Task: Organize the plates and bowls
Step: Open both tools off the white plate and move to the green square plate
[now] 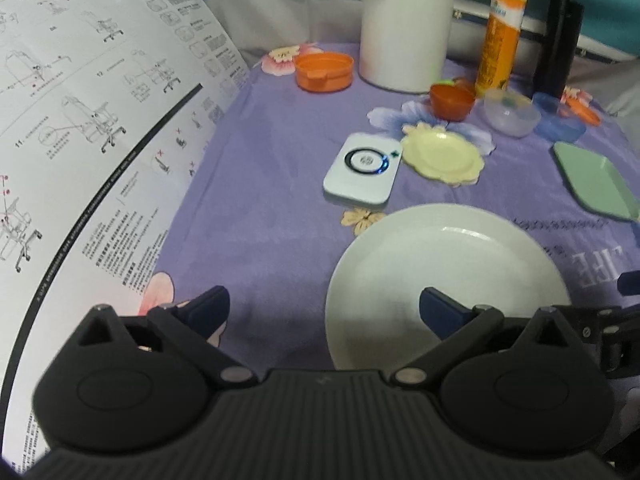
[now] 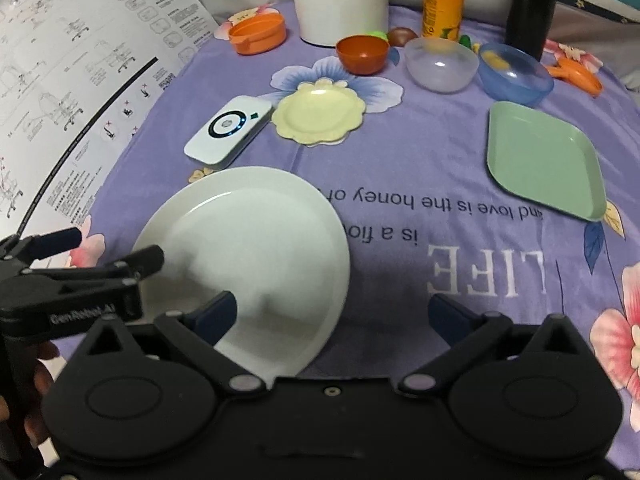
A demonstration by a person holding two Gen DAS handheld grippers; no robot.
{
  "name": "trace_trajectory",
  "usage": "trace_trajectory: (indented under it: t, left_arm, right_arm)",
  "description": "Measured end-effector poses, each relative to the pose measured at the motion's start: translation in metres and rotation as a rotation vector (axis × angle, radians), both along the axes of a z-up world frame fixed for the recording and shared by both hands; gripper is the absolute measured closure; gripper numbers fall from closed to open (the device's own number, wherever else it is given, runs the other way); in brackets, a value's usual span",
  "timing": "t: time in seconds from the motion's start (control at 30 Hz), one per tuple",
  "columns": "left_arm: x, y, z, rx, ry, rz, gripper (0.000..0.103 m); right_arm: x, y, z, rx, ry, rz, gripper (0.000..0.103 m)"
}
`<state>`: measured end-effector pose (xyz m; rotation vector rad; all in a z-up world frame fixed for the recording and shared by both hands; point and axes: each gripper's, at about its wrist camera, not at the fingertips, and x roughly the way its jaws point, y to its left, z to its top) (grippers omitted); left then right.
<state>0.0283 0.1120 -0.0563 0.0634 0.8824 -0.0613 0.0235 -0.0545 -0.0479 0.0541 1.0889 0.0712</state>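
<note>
A large white round plate (image 1: 444,276) (image 2: 248,248) lies on the purple cloth close in front of both grippers. My left gripper (image 1: 324,306) is open, its right finger over the plate's near rim; it also shows in the right wrist view (image 2: 116,250). My right gripper (image 2: 334,314) is open, its left finger over the plate. Farther back are a yellow flower-shaped dish (image 1: 442,154) (image 2: 318,114), a green square plate (image 1: 596,180) (image 2: 544,160), an orange bowl (image 1: 452,102) (image 2: 362,54), a clear bowl (image 1: 512,112) (image 2: 442,64) and a blue bowl (image 1: 560,120) (image 2: 516,72).
A white device with a lit ring (image 1: 362,168) (image 2: 228,130) lies beside the yellow dish. An orange container (image 1: 324,70) (image 2: 258,34), a white jug (image 1: 406,24), an orange bottle (image 1: 500,32) and a black cylinder (image 1: 560,44) stand at the back. A big instruction sheet (image 1: 80,120) rises at left.
</note>
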Motion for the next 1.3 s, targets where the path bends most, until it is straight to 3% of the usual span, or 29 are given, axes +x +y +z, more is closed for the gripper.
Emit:
trace_trajectory:
  t: [0.23, 0.43, 0.6, 0.87, 1.03, 1.3]
  left_arm:
    - [-0.007, -0.008, 0.018, -0.054, -0.086, -0.039, 0.0]
    - [0.0, -0.022, 0.025, -0.079, -0.049, -0.086, 0.0]
    - [0.005, -0.047, 0.031, -0.02, -0.047, -0.107, 0.0]
    - [0.034, -0.114, 0.03, 0.046, -0.047, -0.193, 0.0]
    - [0.054, -0.165, 0.024, 0.068, -0.065, -0.267, 0.0]
    - [0.086, -0.233, 0.01, 0.066, -0.061, -0.366, 0.0]
  right_arm:
    - [-0.01, -0.01, 0.018, -0.007, -0.059, -0.006, 0.0]
    - [-0.013, -0.025, 0.031, 0.02, -0.1, -0.038, 0.0]
    - [-0.011, -0.042, 0.033, 0.036, -0.117, -0.06, 0.0]
    - [-0.001, -0.101, 0.032, 0.047, -0.135, -0.157, 0.0]
    - [0.002, -0.156, 0.03, 0.068, -0.251, -0.216, 0.0]
    - [0.029, -0.225, 0.011, 0.022, -0.235, -0.292, 0.0]
